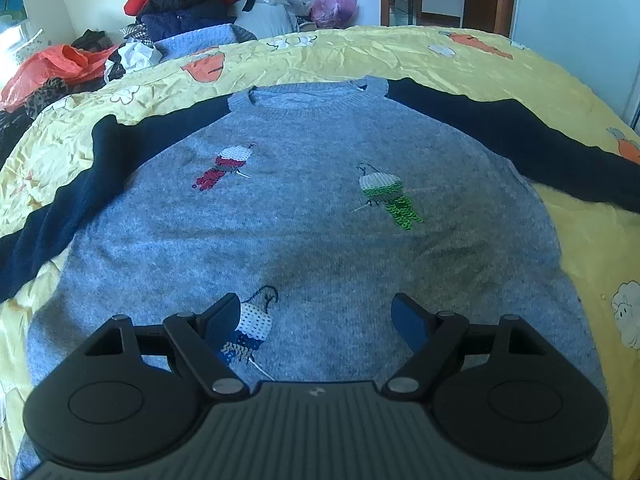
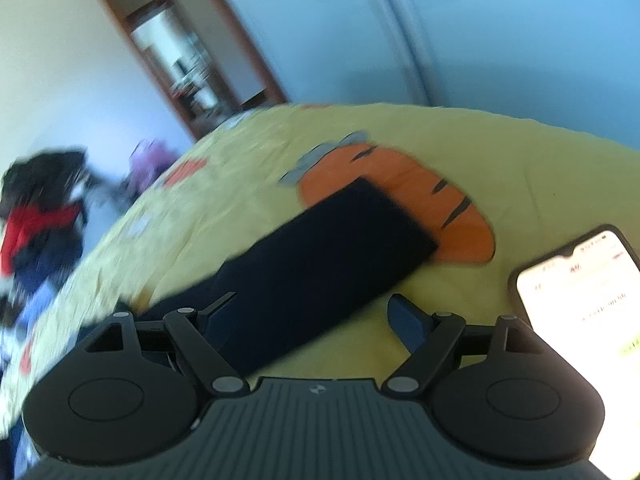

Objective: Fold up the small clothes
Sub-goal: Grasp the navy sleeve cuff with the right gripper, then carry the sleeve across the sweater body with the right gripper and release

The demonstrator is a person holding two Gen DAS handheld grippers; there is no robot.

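A small grey sweater (image 1: 304, 224) with dark navy sleeves and sequin bird patches lies flat, front up, on the yellow bedspread (image 1: 360, 52). Its left sleeve (image 1: 68, 208) and right sleeve (image 1: 520, 132) are spread out to the sides. My left gripper (image 1: 316, 320) is open and empty, hovering over the sweater's lower part near a blue and white bird patch (image 1: 252, 328). My right gripper (image 2: 312, 320) is open and empty above the end of a navy sleeve (image 2: 320, 256), which lies over an orange carrot print (image 2: 420, 200). The right wrist view is blurred.
A pile of clothes (image 1: 184, 4) and plastic bags (image 1: 334, 0) sits beyond the bed's far left edge. A lit phone (image 2: 588, 304) lies on the bedspread (image 2: 500, 152) to the right of my right gripper. A doorway (image 2: 192, 64) stands behind the bed.
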